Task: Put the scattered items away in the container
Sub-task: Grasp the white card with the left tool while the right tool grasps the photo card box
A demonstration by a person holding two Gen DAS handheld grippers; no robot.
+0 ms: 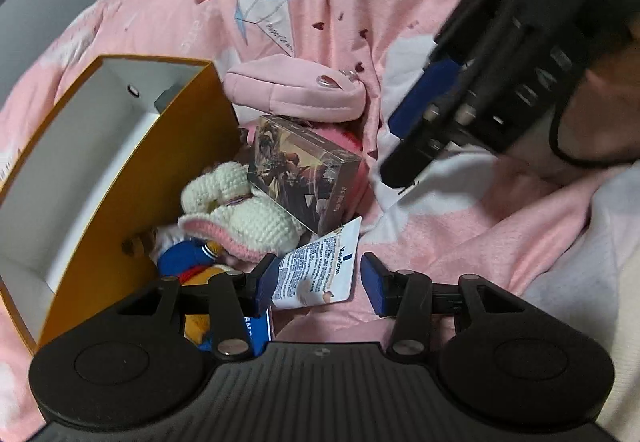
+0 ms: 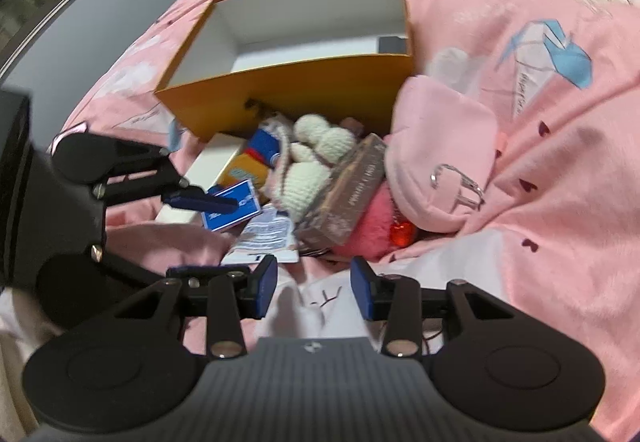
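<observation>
On the far left we have the container [image 1: 132, 178], an orange box with a white inside, lying on the pink bed cover [image 1: 400, 2] and almost bare, only a small dark thing in its far corner, so we judge the tidying has barely begun. Just beside its orange wall sits the pile we are after: a stuffed toy in blue and yellow [image 1: 188, 258] pressed against the box, a cream crocheted bunny [image 1: 236, 210] on top of it, then a dark printed card box [image 1: 304, 178] leaning on something fluffy and pink, with a pink pouch [image 1: 296, 94] behind. Nearer to us lies a white Vaseline tube [image 1: 320, 270], and here is our left tool [image 1: 316, 282]: its jaws stand about half apart, the tube's crimped end between them, one pad touching or nearly touching it and the other well clear, so nothing is gripped. Further right our right tool [image 2: 314, 288] hangs over bare bedding, jaws partly apart and empty. We read this as the picking step, with the tube the likely first item. The next move calls for the left tool to settle squarely over the tube, close on it firmly since it is flat and slippery, then lift it over the orange wall into the box.
</observation>
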